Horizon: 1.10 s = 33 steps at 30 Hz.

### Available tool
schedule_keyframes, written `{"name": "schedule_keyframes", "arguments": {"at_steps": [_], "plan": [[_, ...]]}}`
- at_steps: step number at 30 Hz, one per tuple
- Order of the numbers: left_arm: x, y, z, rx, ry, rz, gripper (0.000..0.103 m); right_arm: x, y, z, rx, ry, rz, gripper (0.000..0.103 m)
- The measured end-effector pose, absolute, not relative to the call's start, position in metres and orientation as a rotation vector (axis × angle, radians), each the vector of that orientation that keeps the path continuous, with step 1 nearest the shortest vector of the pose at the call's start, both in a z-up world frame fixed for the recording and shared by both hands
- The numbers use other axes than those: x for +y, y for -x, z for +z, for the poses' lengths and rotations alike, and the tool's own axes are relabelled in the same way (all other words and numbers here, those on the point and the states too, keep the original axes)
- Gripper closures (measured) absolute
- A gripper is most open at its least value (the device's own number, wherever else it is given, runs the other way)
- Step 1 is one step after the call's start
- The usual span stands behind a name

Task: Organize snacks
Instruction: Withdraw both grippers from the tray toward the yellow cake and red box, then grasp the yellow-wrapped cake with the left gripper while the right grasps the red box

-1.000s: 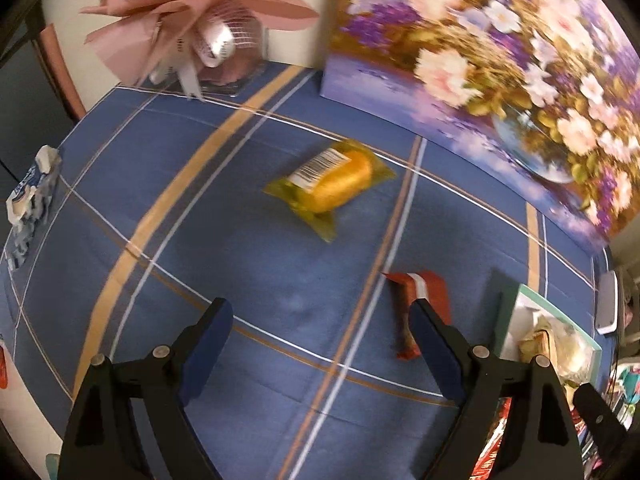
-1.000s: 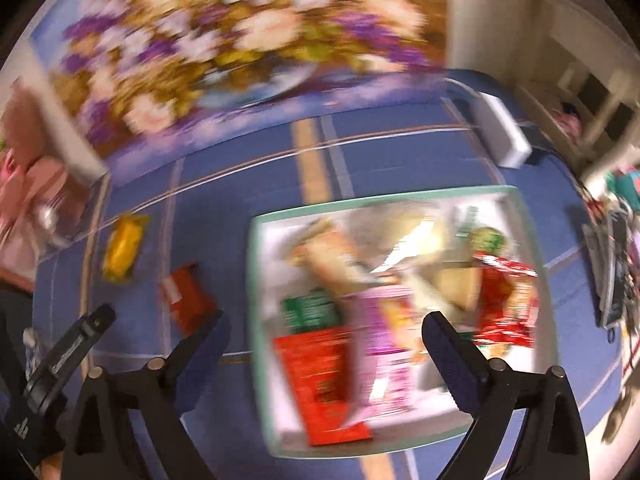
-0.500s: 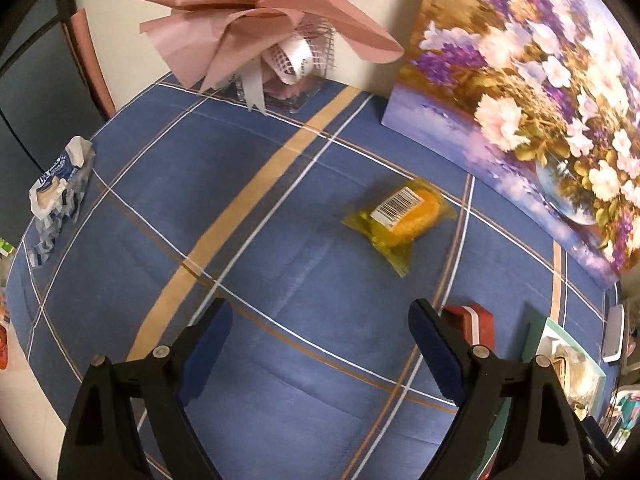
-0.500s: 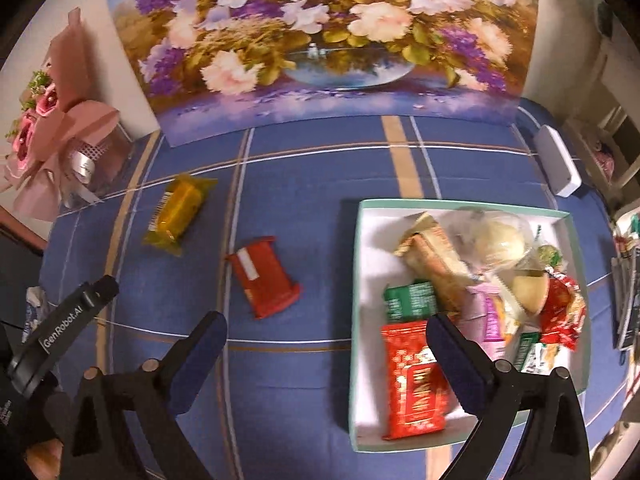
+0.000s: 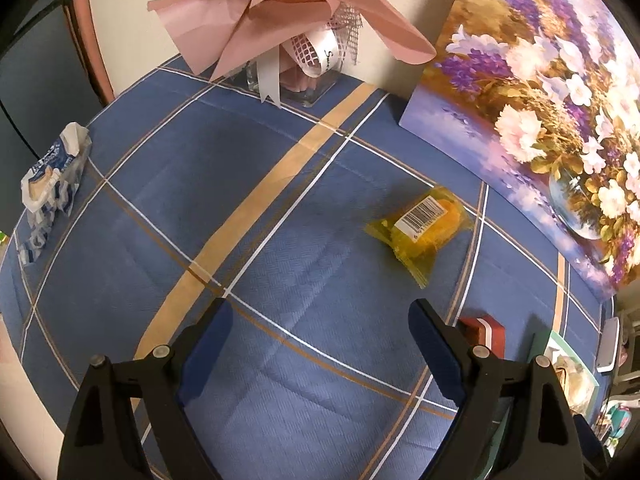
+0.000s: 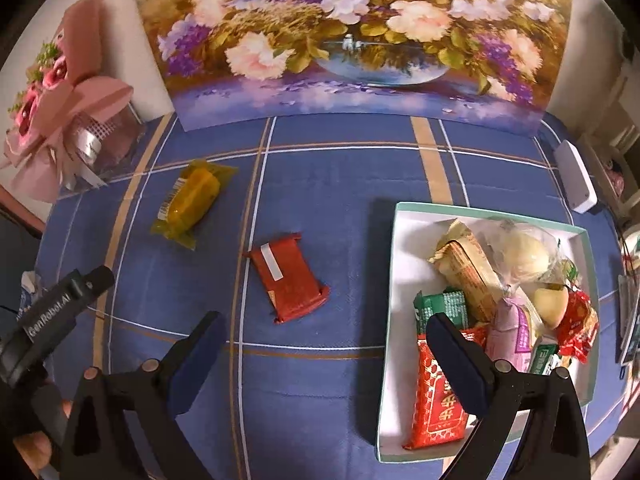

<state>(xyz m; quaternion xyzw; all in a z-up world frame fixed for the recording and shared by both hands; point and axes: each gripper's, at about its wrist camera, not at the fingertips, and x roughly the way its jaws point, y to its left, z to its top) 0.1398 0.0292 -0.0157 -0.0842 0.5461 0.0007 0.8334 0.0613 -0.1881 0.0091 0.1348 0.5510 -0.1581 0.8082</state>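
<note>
Looking along the left gripper [image 5: 316, 336], its jaws are seen spread wide with nothing between them, held above the blue plaid tablecloth [image 5: 192, 184]. The yellow snack [image 5: 424, 228] lies ahead and to the right, barcode up, near the foot of the flower painting [image 5: 552, 92]. A corner of the red snack [image 5: 486, 330] is seen just past the right finger, with the box [image 5: 560, 356] beyond it.

From the right wrist view, the right gripper [image 6: 324, 344] is likewise released and empty. The red snack [image 6: 288, 276] lies flat on the cloth just ahead of its jaws, apart from the yellow snack [image 6: 192, 200] farther left. The white box [image 6: 394, 280] at right is already filled with assorted packets.

Judged from this, two snacks are left to be boxed. The red one is probably best taken across its narrow width, with the jaws turned to match its slant and lowered squarely so the thin wrapper is pinched, not pushed along the cloth.
</note>
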Motion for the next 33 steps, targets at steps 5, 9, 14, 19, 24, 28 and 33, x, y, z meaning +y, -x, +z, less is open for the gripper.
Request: {"name": "schedule_keyframes", "arguments": {"at_steps": [5,9,14,19,24,28,33], "plan": [[0.027,-0.148,-0.021,1.166,0.147,-0.016,0.013,-0.192,-0.071,-0.002,1.188,-0.296,-0.315,0.002],[0.019,-0.160,-0.029,1.188,0.145,-0.060,0.013,-0.195,-0.081,-0.016,1.200,-0.329,-0.280,0.002],[0.003,-0.170,-0.036,1.190,0.114,-0.118,0.013,-0.191,-0.095,-0.032,1.205,-0.324,-0.250,0.002],[-0.005,-0.180,-0.042,1.184,0.104,-0.175,0.013,-0.188,-0.107,-0.044,1.216,-0.315,-0.237,0.002],[-0.016,-0.189,-0.049,1.161,0.029,-0.225,0.013,-0.189,-0.120,-0.060,1.232,-0.305,-0.239,0.002],[-0.024,-0.201,-0.056,1.150,-0.027,-0.268,0.013,-0.189,-0.129,-0.072,1.246,-0.293,-0.239,0.002],[-0.033,-0.217,-0.063,1.149,-0.059,-0.312,0.013,-0.191,-0.137,-0.082,1.260,-0.277,-0.247,0.002]]}}
